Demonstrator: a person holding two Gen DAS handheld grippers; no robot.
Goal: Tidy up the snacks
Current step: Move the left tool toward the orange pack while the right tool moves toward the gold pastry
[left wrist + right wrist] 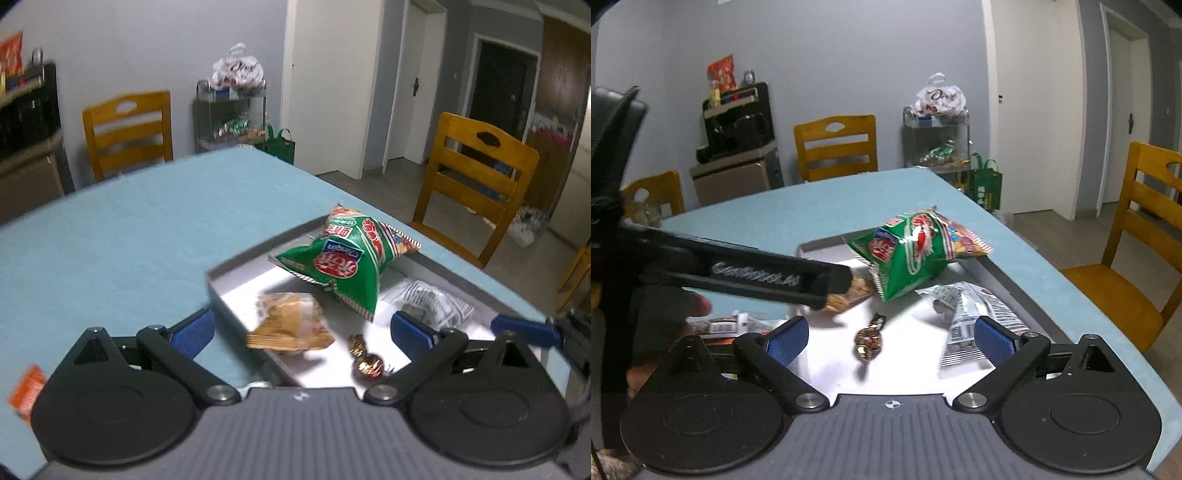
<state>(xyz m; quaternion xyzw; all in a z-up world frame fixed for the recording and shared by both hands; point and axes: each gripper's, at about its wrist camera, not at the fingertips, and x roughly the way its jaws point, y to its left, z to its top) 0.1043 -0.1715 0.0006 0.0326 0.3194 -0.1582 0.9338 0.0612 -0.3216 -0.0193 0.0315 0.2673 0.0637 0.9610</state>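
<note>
- L gripper (301, 334): fingers spread wide, nothing between the pads; hangs over near-left corner of the tray (236, 291).
- R gripper (891, 339): fingers released too, no grip; wrapped candy (868, 340) lies on tray floor between them, untouched.
- Green snack bag (345, 264) sits tilted in the tray, far side.
- Orange-tan pack (291, 326) near tray's left wall; clear/white pack (430, 301) to the right.
- Tray on blue worktop (129, 236).
</note>
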